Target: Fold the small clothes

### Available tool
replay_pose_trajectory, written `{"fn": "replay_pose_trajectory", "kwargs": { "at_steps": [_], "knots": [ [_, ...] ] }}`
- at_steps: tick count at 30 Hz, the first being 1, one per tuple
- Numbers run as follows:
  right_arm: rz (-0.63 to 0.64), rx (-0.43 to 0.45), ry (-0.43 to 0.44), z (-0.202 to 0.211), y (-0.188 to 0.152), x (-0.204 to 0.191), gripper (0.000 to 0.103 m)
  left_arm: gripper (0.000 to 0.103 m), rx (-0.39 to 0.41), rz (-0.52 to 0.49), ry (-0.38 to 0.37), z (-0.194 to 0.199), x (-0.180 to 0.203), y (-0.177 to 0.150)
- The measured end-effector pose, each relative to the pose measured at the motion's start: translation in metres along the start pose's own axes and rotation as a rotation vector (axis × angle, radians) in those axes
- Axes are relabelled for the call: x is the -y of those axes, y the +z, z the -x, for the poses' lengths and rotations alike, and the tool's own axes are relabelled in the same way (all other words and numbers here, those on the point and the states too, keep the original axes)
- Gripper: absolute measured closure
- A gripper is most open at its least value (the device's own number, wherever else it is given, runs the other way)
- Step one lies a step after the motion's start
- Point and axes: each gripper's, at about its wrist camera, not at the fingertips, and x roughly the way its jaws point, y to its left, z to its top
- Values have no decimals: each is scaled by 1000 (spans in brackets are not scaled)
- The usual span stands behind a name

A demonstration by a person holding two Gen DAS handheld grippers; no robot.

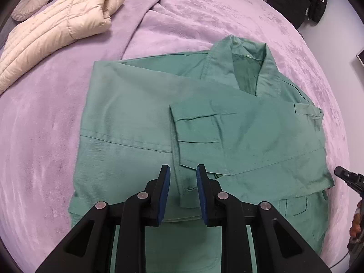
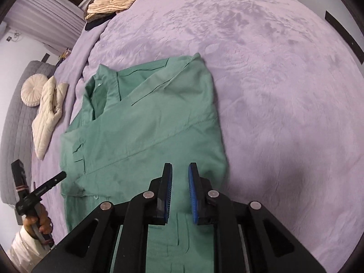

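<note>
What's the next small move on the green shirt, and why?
Probably lower both hand-held grippers to the near hem of the green cotton collared shirt and pinch it, to fold it up toward the collar. Both sleeves already lie folded across the body on the lilac plush bedspread. The left hand-held gripper and right hand-held gripper hover narrowly open, holding nothing.

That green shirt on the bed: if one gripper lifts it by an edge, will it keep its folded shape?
Probably not. The green shirt lies limp and creased, so it looks floppy. Its folded sleeve rests loose and would likely slide off.
</note>
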Motion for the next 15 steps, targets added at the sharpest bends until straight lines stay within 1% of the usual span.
{"fn": "replay_pose_trajectory", "kwargs": {
  "at_steps": [1,2,3,4,5,7,8,9,10,11,13,14,15],
  "knots": [
    [-60,0,35,3,-9,5,80,78,-7,2,-6,-2,4,0],
    [-154,-5,94,5,-22,16,67,78,-8,7,-15,-3,7,0],
    [-229,-12,139,4,-33,25,62,78,-4,16,-25,-3,10,0],
    [-298,-26,177,2,-46,34,62,78,3,24,-33,-1,12,1],
    [-358,-51,193,-4,-57,44,64,78,10,31,-37,1,14,1],
    [-380,-72,159,-13,-68,52,78,78,16,27,-37,3,19,3],
    [-378,-66,176,-19,-68,54,93,78,13,15,-30,1,22,4],
    [-376,-56,197,-24,-66,53,95,78,6,-2,-14,-3,27,5],
    [-370,-49,200,-30,-64,51,95,78,-5,-20,3,-8,32,5],
    [-364,-47,185,-37,-61,48,96,78,-18,-40,23,-17,37,5],
    [-390,-40,141,-53,-55,49,96,77,-57,-56,68,-36,40,0],
    [-403,-17,127,-55,-53,51,97,77,-81,-53,80,-44,38,-3],
    [-401,27,102,-51,-49,51,97,78,-80,-51,88,-49,38,-6]
  ]
}}
